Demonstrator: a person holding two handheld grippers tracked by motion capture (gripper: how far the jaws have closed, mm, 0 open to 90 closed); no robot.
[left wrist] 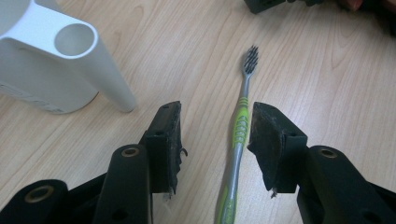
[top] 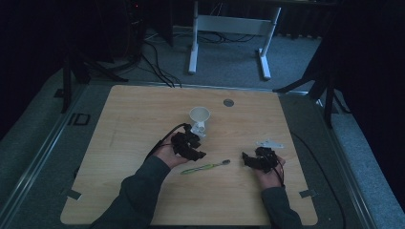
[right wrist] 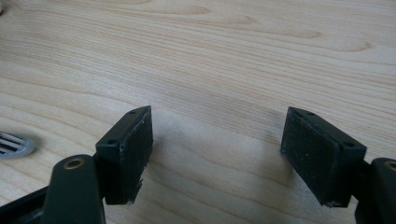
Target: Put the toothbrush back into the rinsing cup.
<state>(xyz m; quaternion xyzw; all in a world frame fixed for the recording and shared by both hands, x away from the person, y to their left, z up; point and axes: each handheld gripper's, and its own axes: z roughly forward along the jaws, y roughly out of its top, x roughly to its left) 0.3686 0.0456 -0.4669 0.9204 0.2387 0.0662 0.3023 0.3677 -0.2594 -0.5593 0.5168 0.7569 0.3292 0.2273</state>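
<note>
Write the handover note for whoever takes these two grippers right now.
Left gripper: open, jaws either side of the green toothbrush, not closed on it.
Right gripper: open, over bare table, holding nothing.
Toothbrush lies flat on the table; white holder stands upright close by.
Done: left gripper lined up on the handle.
Left: grip and lift the brush, probably into the holder.

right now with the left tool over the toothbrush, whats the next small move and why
Probably lower the left tool a little and close it on the toothbrush. Its jaws stand open with the green handle lying between them on the table, nearer the right-hand jaw in the left gripper view, so a slight shift toward that side first may help. The white holder stands close by, upright.
</note>
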